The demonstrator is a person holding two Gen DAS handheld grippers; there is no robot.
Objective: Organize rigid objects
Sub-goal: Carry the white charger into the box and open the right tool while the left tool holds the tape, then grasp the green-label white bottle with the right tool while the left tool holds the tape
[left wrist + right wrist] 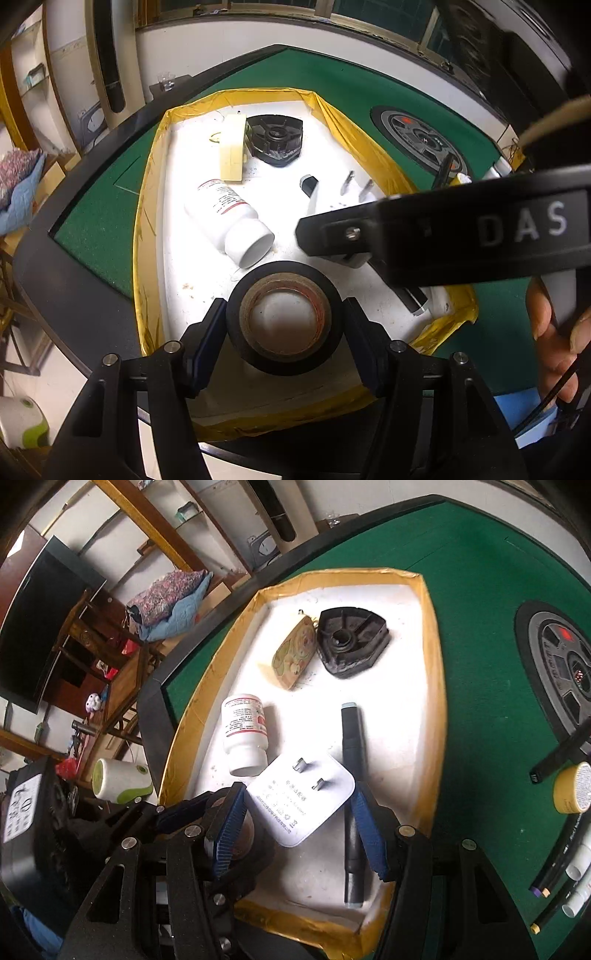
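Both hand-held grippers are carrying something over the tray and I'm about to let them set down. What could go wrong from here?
1. The left hand-held gripper holds the black tape roll close to the lying white bottle; lowering may nudge the bottle and set it rolling.
2. The right hand-held gripper grips the white plug adapter above the dark marker; placed there, it would rest tilted.
3. The grippers crowd each other and might collide.

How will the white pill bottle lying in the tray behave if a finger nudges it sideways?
The white pill bottle lies on its side, so it will probably roll rather than slide. Its smooth plastic looks slippery and rigid. It likely weighs little, and could stop against the black tape roll nearby.
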